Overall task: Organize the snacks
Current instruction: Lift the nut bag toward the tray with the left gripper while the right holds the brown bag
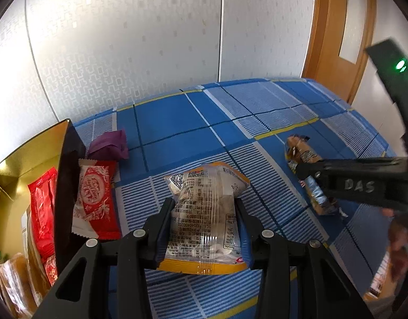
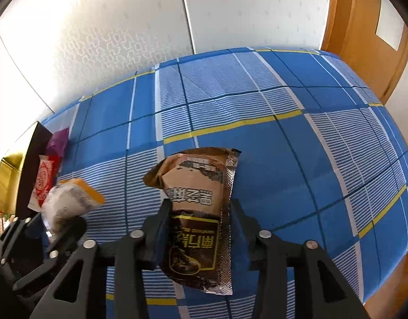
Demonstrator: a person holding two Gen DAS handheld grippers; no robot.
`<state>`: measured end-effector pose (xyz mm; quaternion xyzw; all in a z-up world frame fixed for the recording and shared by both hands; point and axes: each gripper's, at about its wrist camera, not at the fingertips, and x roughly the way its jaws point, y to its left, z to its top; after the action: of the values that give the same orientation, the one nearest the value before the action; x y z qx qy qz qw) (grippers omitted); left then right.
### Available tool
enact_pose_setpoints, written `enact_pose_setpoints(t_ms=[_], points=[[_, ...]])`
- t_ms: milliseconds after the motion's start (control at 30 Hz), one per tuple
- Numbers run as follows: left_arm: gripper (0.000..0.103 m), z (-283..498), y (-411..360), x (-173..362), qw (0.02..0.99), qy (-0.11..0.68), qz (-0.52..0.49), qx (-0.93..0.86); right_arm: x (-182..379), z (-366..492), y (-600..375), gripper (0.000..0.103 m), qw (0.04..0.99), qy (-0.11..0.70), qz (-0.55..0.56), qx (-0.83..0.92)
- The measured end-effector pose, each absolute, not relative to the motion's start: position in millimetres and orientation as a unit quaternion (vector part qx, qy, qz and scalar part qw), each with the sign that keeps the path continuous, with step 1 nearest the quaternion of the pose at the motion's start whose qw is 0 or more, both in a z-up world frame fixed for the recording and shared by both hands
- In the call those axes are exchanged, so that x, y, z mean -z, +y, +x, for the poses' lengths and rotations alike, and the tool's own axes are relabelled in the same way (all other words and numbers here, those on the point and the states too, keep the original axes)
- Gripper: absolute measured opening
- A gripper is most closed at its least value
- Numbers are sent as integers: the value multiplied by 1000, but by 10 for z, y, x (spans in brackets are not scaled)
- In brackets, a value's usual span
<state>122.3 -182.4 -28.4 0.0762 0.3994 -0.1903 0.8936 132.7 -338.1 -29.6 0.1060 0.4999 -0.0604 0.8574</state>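
Left hand-held gripper (image 1: 205, 228) pinches the yellow-edged clear packet (image 1: 206, 220); right hand-held gripper (image 2: 201, 236) pinches the brown packet (image 2: 201, 212). Either slippery wrapper could slip out before reaching the gold box (image 1: 23, 159).

The blue checked tablecloth (image 2: 297, 143) lies bare across its far half and right side — open room there for either gripper to pass. The crowding is at the left: the gold-lined box (image 1: 15, 170) stands with its dark wall (image 1: 68, 186) upright, and just outside that wall lie a red-and-white packet (image 1: 93, 199) touching it and a purple packet (image 1: 109, 146) behind, narrowing the way in from the table side. The box already holds red and orange packs. The right gripper (image 1: 301, 171), gripping a brown packet (image 2: 201, 220), reaches across the near-right — the left gripper (image 1: 205, 207) carries a clear-and-yellow packet (image 1: 206, 220) between it and the box.
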Motion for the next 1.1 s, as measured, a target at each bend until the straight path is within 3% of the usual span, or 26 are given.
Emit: enact_pose_setpoints(t_ms=[300, 367, 433, 1100], points=[[44, 1082, -1590, 114, 902, 381, 59, 197, 349, 1306, -3397, 50, 854, 506, 100, 67], [44, 1057, -1534, 86, 903, 377, 55, 197, 353, 1308, -3391, 46, 857, 502, 95, 67], [44, 1033, -1483, 62, 904, 375, 52, 199, 341, 1310, -3395, 34, 861, 494, 107, 59], [44, 907, -450, -225, 932, 330, 6, 151, 236, 1216, -3449, 29, 869, 461, 178, 31]])
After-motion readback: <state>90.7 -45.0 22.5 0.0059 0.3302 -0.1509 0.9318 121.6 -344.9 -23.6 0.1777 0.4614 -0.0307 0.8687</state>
